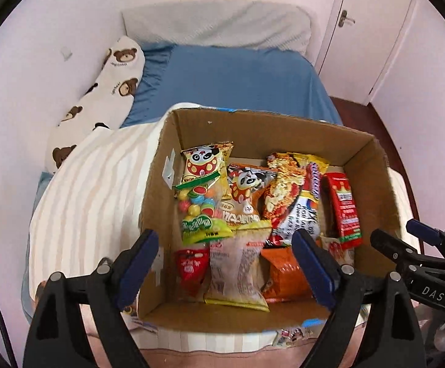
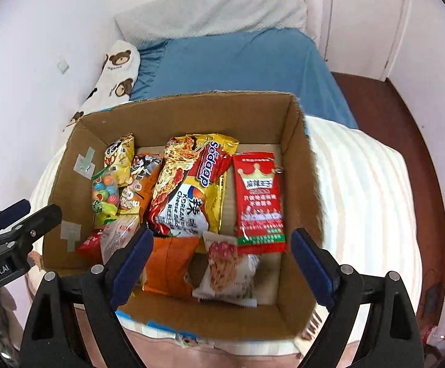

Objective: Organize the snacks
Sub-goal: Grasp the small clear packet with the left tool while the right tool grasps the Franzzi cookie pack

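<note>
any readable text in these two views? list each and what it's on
"Sedaap", "KOREAN", "Cheese": noodle packet
"DAS": right claw body
"GenRobot.AI": left claw body
Chinese print on red crown packet: too blurred
Panda packets, candy bag: unreadable

This is a bedroom in a home. A bed (image 1: pixel 237 76) with a blue sheet, a grey pillow (image 1: pixel 219 26) at its head and a bear-print bolster (image 1: pixel 100 101) fills most of the room. Pink walls (image 1: pixel 54 30), a white door (image 1: pixel 372 24) with a lever handle and a dark wood floor (image 2: pixel 406 107) surround it.
</note>
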